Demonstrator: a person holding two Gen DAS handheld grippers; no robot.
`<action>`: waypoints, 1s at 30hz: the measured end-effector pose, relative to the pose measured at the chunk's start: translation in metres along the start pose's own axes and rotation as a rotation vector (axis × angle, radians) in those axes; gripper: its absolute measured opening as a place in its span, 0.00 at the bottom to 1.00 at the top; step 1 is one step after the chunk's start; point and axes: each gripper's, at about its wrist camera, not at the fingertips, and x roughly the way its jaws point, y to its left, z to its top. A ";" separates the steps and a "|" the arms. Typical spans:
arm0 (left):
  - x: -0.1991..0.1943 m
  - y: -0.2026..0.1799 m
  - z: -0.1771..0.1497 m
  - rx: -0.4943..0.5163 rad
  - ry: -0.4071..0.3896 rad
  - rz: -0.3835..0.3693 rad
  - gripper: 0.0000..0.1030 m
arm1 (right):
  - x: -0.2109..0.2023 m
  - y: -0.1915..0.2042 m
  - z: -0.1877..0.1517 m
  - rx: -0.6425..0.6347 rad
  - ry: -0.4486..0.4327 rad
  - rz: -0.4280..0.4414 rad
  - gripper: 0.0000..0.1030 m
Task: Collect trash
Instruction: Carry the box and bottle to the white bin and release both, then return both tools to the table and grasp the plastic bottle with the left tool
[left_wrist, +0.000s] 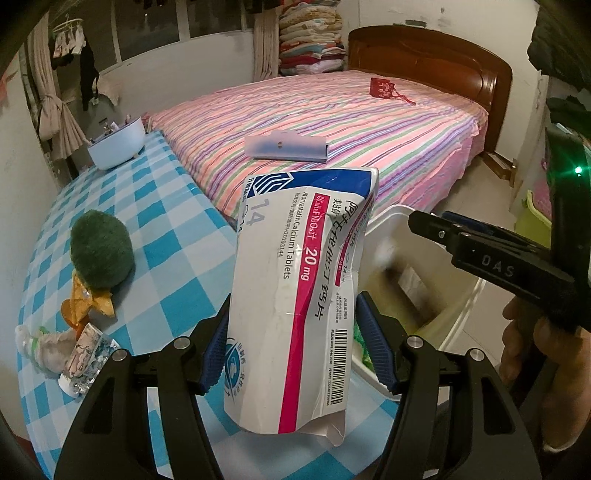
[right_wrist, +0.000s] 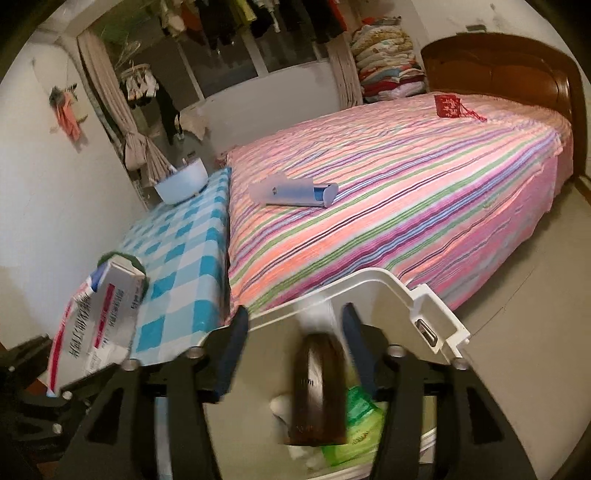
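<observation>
My left gripper is shut on a white medicine box with blue and pink print, held upright over the table edge. The same box shows at the lower left of the right wrist view. My right gripper stands open above a white bin. A brown bottle with a white cap, blurred, hangs between the fingers without either pad pressing on it. Below it in the bin lies a green packet. In the left wrist view the right gripper reaches over the bin.
A table in blue checked cloth carries a green fuzzy ball, an orange wrapper, a small clear bottle and a pale basin. Behind it is a striped bed with a blue case. A hand holds the right gripper.
</observation>
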 end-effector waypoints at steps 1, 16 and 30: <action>0.001 0.000 0.000 0.001 0.000 0.001 0.61 | -0.002 -0.002 0.001 0.010 -0.010 -0.004 0.62; 0.024 -0.047 0.018 0.057 0.020 -0.047 0.62 | -0.052 -0.047 0.012 0.234 -0.257 -0.002 0.69; 0.037 -0.075 0.024 0.123 0.021 -0.028 0.79 | -0.064 -0.089 0.010 0.513 -0.301 -0.062 0.84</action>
